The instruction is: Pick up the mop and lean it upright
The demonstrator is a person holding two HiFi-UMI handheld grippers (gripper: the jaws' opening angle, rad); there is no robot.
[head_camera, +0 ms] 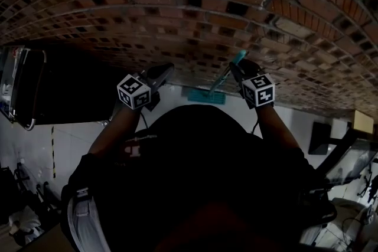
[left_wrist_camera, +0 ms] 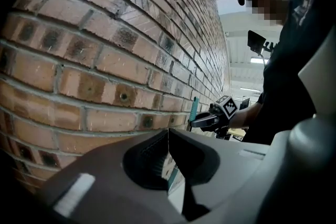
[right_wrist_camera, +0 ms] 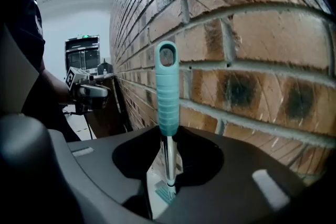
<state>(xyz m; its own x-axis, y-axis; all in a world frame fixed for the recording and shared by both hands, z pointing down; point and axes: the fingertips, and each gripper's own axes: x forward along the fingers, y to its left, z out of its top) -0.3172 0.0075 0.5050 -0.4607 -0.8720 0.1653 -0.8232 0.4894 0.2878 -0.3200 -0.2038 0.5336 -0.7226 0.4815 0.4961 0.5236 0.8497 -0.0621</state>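
Note:
The mop stands nearly upright against the brick wall [head_camera: 195, 3]. Its ribbed teal grip [right_wrist_camera: 167, 86] rises above my right gripper [right_wrist_camera: 168, 157], whose jaws are shut on the metal shaft just below the grip. Far below, the teal mop head [right_wrist_camera: 166, 194] rests on the white floor. In the head view the mop handle [head_camera: 227, 74] slants from the right gripper [head_camera: 236, 68] down to the mop head [head_camera: 207, 96]. My left gripper [head_camera: 167, 69] hangs level beside it, a little to the left, apart from the mop. Its jaws [left_wrist_camera: 168, 136] are shut with nothing between them.
A dark cabinet [head_camera: 59, 85] stands against the wall at the left, with a metal frame [head_camera: 23, 85] beside it. At the right are a black screen [head_camera: 322, 138] and other gear on the white floor [head_camera: 301, 121].

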